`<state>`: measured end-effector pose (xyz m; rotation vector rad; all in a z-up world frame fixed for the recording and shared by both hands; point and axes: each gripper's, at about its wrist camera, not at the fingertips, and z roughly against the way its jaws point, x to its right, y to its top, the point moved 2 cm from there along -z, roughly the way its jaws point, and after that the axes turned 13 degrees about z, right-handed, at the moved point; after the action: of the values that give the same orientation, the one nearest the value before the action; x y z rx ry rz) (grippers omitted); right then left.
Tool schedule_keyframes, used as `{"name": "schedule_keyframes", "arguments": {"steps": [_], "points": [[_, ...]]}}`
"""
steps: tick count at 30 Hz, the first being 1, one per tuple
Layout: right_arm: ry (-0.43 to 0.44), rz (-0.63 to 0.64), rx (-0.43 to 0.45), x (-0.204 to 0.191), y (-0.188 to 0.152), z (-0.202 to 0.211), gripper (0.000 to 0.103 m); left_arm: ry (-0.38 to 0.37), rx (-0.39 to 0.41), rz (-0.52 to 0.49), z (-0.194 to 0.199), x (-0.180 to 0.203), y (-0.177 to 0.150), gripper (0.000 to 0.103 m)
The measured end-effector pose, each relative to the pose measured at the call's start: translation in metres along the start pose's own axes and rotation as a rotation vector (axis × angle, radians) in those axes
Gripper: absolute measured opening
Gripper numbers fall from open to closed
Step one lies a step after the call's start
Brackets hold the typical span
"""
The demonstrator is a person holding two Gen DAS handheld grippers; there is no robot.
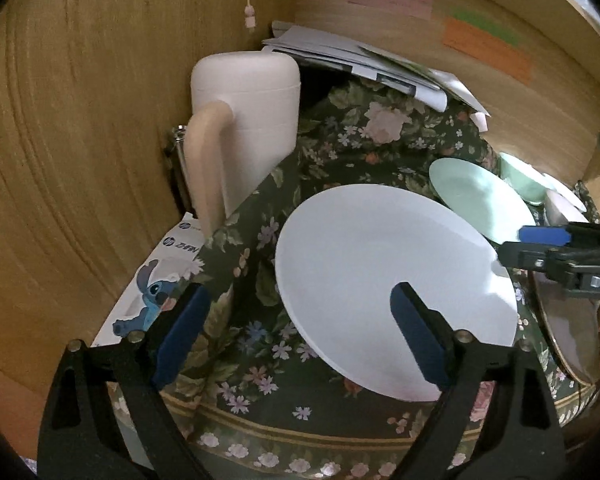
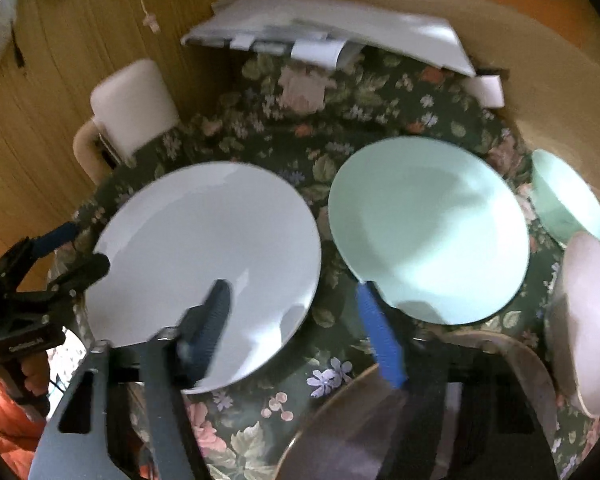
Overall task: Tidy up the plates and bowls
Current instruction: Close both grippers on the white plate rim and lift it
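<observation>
A large white plate (image 1: pixel 380 272) (image 2: pixel 204 248) lies flat on the floral tablecloth (image 1: pixel 332 152). My left gripper (image 1: pixel 300 292) (image 2: pixel 84 250) is open and straddles the plate's left rim, one finger over the plate and one over the cloth. My right gripper (image 2: pixel 292 292) (image 1: pixel 512 244) is at the opposite rim with its jaws apart; its pads do not press on the plate. A pale green plate (image 2: pixel 428 232) (image 1: pixel 476 196) lies just right of the white one. Further right stand a green bowl (image 2: pixel 564 196) and a pink bowl (image 2: pixel 592 312).
A gold-rimmed glass plate (image 2: pixel 340 432) (image 1: pixel 568 332) lies at the near right. A white jug with a beige handle (image 1: pixel 248 120), a cartoon-printed box (image 1: pixel 148 288) and stacked papers (image 1: pixel 360 60) line the wooden walls behind. An orange sleeve (image 2: pixel 4 420) shows at lower left.
</observation>
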<state>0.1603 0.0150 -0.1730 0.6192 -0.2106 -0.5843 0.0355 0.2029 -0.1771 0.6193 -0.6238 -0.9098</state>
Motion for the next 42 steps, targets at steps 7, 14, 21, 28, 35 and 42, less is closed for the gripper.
{"name": "schedule_keyframes", "arguments": {"steps": [7,14,21,28,35,42], "points": [[0.037,-0.014,-0.074,0.002,0.001,-0.023,0.038,-0.038,-0.041,-0.021,-0.011,0.004,-0.002,0.07],[0.077,-0.022,-0.119,0.002,0.01,-0.037,0.03,-0.047,-0.099,0.029,-0.026,-0.003,-0.001,0.06],[0.097,-0.036,-0.114,0.006,0.021,-0.043,0.029,-0.107,-0.158,0.042,-0.034,0.0,0.0,0.042],[0.082,-0.035,-0.096,0.004,0.019,-0.04,0.029,-0.079,-0.15,0.071,-0.034,0.002,-0.002,0.043],[0.079,-0.025,-0.058,-0.001,0.013,-0.031,0.027,-0.065,-0.154,0.111,-0.031,-0.001,-0.001,0.043],[0.077,-0.049,-0.013,-0.002,0.005,-0.015,0.027,-0.08,-0.128,0.113,-0.019,0.003,0.0,0.043]]}}
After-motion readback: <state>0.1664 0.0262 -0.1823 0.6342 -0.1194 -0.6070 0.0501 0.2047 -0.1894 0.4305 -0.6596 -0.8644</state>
